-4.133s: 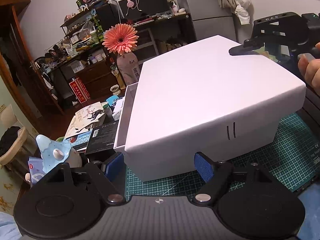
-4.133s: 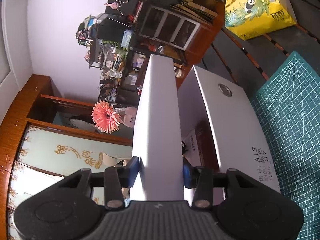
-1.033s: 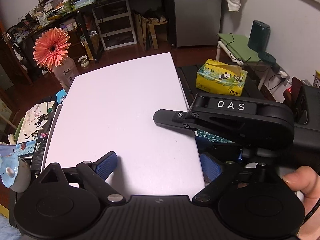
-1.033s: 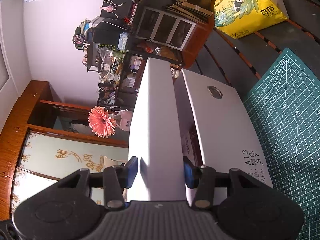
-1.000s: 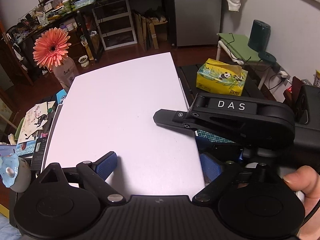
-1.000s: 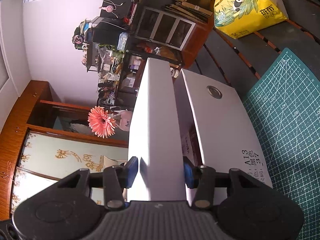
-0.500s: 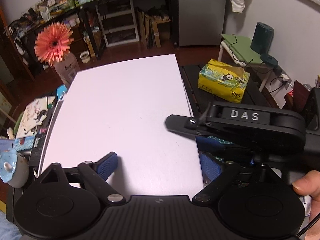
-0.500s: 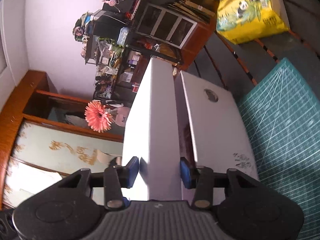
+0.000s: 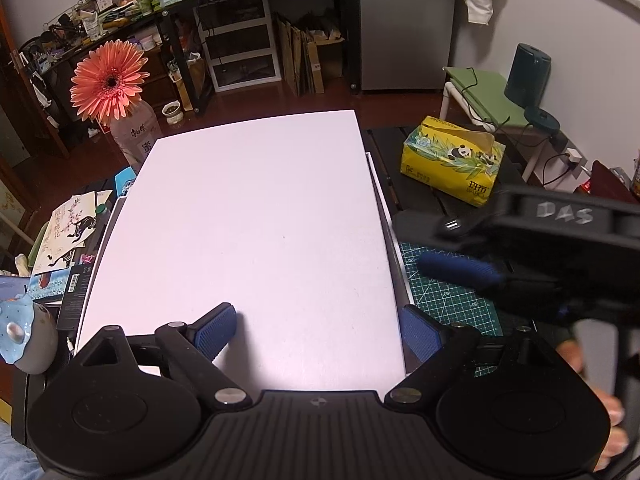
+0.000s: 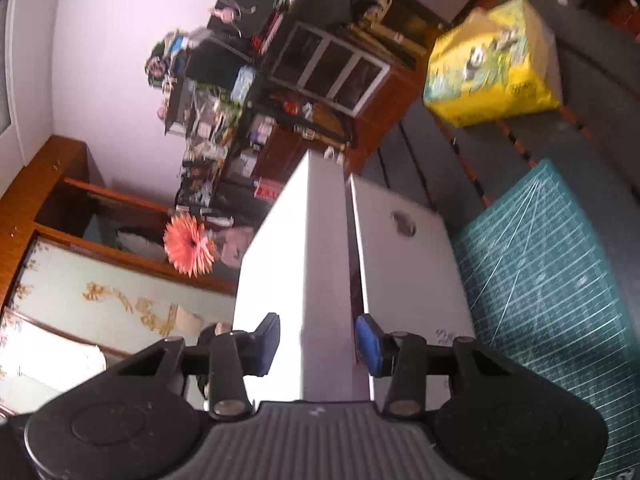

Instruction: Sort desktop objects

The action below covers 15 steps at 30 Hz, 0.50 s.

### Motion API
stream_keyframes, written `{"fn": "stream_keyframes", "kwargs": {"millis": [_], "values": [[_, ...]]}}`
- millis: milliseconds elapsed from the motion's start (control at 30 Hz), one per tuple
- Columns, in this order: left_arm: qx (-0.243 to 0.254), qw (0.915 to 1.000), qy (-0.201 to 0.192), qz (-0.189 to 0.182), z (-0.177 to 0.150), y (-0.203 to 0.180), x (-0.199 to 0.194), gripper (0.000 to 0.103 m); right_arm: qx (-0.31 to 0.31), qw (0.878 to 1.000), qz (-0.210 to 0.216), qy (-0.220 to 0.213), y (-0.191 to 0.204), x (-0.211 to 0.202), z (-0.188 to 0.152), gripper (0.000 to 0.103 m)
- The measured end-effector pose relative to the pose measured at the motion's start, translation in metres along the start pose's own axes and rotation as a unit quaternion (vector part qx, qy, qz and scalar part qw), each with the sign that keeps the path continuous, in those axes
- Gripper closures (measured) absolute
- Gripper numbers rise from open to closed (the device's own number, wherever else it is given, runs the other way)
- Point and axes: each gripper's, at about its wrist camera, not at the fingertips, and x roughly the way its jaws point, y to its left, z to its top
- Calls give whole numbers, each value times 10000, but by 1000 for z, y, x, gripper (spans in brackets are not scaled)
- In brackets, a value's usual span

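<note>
A white box lid (image 9: 248,232) lies flat on top of the white box, whose rim (image 9: 384,208) shows along the lid's right side. My left gripper (image 9: 316,332) is open and hovers above the lid's near edge. My right gripper (image 9: 460,256) sits to the right of the box over the green cutting mat, blurred. In the right wrist view the right gripper (image 10: 316,340) is open, its pads apart from the lid's edge (image 10: 320,264), with the box side (image 10: 404,280) beside it.
A green cutting mat (image 9: 448,292) lies right of the box. A yellow panda tissue pack (image 9: 452,158) sits behind it. An orange flower in a bottle (image 9: 110,80), cards and papers (image 9: 68,232) and a blue figurine (image 9: 24,332) crowd the left side.
My right gripper has let go of the lid's edge, opened and pulled back to the right. The lid now rests on the box. My left gripper has held its place.
</note>
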Motion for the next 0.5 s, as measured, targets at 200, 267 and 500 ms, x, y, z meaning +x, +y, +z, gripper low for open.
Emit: {"fn": "stream_keyframes", "kwargs": {"millis": [200,267,500], "values": [[-177,9997,-64,-136,1,6,-7,16,-161,9981,-325,-505,7,-23,0,63],[-194,9995,-170,-167,2,11,-16,16,-273,9970,-417,-596,13,-29,-1,72],[-87,9986,-508,-89,1,39,-44,18,-881,9900,-757,-805,42,-42,-12,80]]}}
